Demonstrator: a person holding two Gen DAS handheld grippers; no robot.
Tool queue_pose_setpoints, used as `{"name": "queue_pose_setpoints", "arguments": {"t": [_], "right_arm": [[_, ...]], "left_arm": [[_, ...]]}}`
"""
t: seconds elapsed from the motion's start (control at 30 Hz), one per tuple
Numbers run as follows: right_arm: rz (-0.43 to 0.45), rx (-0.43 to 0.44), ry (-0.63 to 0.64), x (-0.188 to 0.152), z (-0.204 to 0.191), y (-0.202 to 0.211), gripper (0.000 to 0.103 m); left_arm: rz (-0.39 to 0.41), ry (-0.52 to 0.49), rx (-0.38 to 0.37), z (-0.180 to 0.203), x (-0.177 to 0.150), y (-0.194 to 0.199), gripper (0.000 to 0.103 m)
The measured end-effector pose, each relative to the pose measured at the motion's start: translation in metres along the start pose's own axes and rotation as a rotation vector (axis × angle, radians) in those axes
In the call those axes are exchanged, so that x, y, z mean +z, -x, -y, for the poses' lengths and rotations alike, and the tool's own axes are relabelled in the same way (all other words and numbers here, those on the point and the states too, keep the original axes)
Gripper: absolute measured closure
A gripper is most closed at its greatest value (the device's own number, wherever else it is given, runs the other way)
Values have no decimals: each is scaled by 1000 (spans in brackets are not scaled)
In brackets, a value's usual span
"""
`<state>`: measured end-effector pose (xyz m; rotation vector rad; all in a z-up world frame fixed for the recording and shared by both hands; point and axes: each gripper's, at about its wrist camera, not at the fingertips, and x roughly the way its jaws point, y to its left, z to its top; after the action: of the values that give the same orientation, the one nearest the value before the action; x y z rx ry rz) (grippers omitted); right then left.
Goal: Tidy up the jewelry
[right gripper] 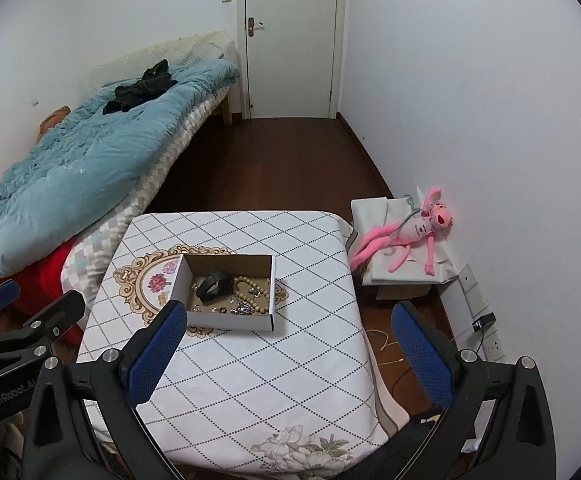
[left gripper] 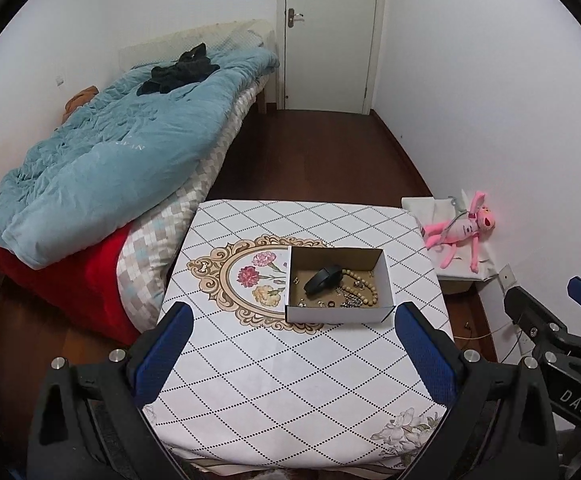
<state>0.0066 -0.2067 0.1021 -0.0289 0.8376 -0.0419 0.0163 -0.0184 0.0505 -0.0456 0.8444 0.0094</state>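
Both grippers, left (left gripper: 292, 344) and right (right gripper: 286, 342), hover with fingers spread wide, empty. Jewelry lies jumbled in cardboard box (left gripper: 336, 314) mid-surface (left gripper: 274, 380): bead string (left gripper: 364, 284), black band (left gripper: 322, 278), small pieces. Risk: tangled chains snag, dragging neighbours or shifting the light box.

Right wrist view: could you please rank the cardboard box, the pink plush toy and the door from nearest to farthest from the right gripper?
1. Cardboard box, on the table just beyond the right gripper, left of centre.
2. Pink plush toy, off to the right by the wall.
3. Door, at the room's far end.
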Motion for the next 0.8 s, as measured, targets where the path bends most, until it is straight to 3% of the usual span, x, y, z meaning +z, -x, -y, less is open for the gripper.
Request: {"name": "queue_pose_setpoints", "arguments": {"t": [0.37,0.8], "right_arm": [[-65,-24,-2,19,1,-46,0],[-150,-30,8,25,-1,-93,0]], "left_arm": [[-83,9,43,5,13,-40,0],[-161,13,41,4,16,-74,0]]}}
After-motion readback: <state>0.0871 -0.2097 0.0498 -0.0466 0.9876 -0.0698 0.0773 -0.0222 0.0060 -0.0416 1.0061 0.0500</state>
